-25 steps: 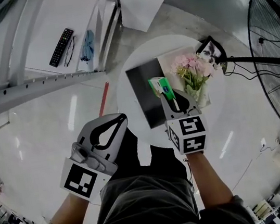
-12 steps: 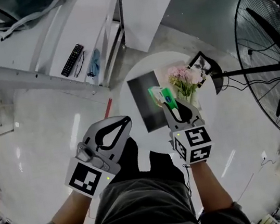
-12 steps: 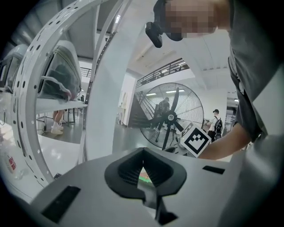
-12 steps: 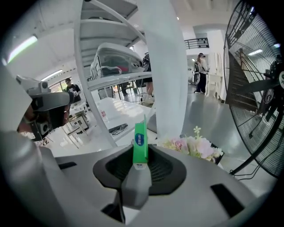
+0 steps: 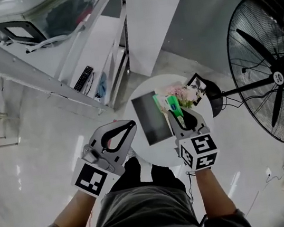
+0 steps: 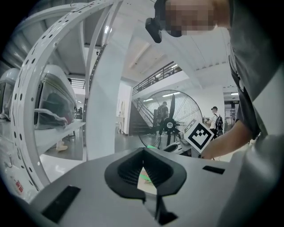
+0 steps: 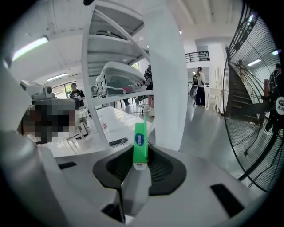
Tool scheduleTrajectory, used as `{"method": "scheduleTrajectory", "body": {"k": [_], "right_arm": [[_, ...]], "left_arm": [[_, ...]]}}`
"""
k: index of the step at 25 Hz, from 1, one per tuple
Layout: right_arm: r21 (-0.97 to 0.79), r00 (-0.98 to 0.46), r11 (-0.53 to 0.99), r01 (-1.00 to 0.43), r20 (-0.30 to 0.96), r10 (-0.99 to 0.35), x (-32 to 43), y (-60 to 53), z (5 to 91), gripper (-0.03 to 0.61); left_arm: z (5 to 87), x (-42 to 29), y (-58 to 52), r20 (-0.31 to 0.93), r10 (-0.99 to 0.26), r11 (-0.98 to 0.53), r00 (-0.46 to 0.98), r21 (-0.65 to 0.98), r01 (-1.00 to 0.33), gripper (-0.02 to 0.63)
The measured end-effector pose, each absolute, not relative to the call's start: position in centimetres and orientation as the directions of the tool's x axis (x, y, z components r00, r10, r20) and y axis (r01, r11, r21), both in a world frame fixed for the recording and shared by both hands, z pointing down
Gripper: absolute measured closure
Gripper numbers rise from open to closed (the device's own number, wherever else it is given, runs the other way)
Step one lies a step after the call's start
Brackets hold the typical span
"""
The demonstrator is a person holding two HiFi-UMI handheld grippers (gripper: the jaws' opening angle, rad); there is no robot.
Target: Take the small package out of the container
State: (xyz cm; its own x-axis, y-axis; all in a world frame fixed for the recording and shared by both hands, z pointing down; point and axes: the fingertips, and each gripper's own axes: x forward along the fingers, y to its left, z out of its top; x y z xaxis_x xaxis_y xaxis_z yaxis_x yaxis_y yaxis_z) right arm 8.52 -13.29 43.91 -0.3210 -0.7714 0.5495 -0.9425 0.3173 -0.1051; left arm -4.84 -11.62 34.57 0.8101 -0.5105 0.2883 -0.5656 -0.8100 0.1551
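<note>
No words or numbers can be read clearly anywhere. The small green package carries a blue oval label with white print that is too small to make out. The right marker cube, on the right gripper, shows black-and-white square code patterns without letters. The left marker cube, on the left gripper, shows the same kind of pattern. Small red print on the white shelf post is also illegible.

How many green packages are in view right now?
1: the green package, clamped in the right tool above the round table. More may be hidden behind the flowers.
</note>
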Motion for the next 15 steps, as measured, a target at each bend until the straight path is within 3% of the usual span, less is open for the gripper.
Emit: {"method": "scheduleTrajectory", "body": {"k": [15], "right_arm": [[-0.101,-0.346,0.336,-0.936,0.417,-0.840,9.1,-13.5,35.0,0.477]], "left_arm": [[27.2,-5.5,-12.1,0.186,-0.566,-0.810,0.803,0.060,-0.584,0.598]]}}
